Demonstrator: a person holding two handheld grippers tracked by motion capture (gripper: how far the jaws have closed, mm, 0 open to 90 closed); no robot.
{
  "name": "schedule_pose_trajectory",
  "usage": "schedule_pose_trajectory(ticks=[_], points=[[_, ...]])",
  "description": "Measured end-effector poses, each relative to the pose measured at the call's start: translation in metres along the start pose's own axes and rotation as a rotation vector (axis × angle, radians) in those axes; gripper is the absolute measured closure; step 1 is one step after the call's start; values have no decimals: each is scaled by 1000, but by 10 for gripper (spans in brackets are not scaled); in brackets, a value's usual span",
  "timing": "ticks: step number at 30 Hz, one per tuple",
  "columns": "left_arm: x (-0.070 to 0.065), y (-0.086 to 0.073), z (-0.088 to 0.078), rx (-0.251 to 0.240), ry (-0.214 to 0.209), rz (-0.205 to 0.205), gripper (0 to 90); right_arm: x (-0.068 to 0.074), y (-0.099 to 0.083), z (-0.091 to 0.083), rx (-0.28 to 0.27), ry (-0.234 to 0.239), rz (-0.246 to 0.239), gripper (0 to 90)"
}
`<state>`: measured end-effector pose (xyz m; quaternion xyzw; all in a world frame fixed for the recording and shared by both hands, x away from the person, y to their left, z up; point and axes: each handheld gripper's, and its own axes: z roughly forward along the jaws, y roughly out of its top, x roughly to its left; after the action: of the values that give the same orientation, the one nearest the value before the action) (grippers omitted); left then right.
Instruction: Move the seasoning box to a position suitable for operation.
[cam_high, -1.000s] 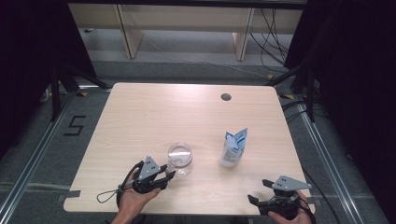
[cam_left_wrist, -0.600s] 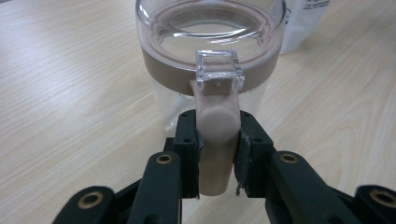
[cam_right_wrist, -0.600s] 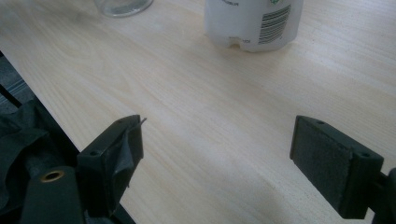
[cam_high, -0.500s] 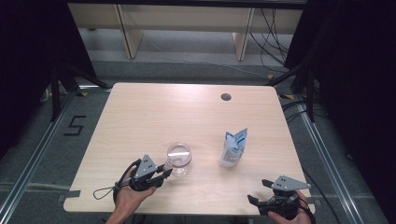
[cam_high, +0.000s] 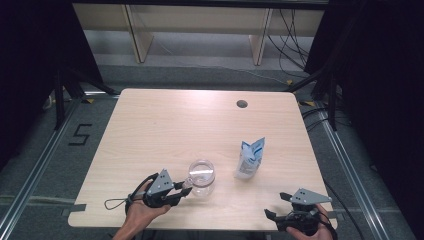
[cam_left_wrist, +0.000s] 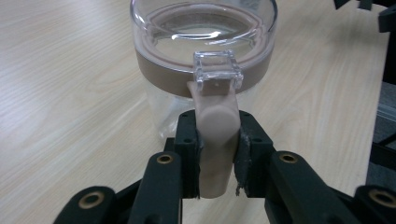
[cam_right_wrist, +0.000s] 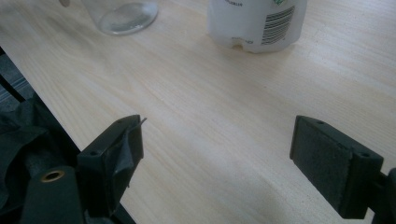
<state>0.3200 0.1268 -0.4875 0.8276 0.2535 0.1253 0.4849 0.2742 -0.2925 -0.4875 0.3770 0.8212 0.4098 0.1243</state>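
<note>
The step in hand was the grasp of the clear glass jar (cam_high: 202, 176) by its beige handle (cam_left_wrist: 215, 140). In the left gripper view, the left gripper (cam_left_wrist: 216, 149) had just been closing, and its two pads pressed on either side of the handle, which stood between them at lower centre of the frame. The jar stood upright on the wooden table (cam_high: 165, 125), at lower centre of the high view, with a clear rim, a tan band below it and a small clear tab above the handle. In that view the left gripper (cam_high: 184, 191) sat at lower left, touching the jar's near side. The right gripper (cam_high: 272, 214) rested at lower right of the high view, its jaws spread wide with nothing between them, over bare table. The white-and-blue pouch (cam_high: 249, 159) stood upright right of the jar, apart from it. Judged from this, the next move called for holding the jar steady by the handle while the right gripper went for the pouch; the clamp had to stay firm so the jar would not tip. Count: one jar, one pouch, two grippers, one cable hole (cam_high: 242, 104) at upper right of the tabletop.
</note>
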Motion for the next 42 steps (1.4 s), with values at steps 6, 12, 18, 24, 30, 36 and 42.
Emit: schedule_pose_trajectory(ticks=[6,12,18,24,30,36,42], points=[[5,2,6,-16,-48,41,726,1,0,0,-2,-6,1,180],[16,2,7,-19,-20,58,720,1,0,0,1,1,9,181],[22,2,7,-28,15,49,721,2,0,0,2,-17,5,181],[25,4,10,-26,31,50,724,2,0,0,2,-10,7,181],[30,4,12,-39,33,32,721,1,0,0,-4,-24,-12,182],[29,6,9,-41,33,-38,596,2,0,0,2,-10,6,182],[26,2,2,-34,23,-124,414,4,-1,0,7,-8,27,190]])
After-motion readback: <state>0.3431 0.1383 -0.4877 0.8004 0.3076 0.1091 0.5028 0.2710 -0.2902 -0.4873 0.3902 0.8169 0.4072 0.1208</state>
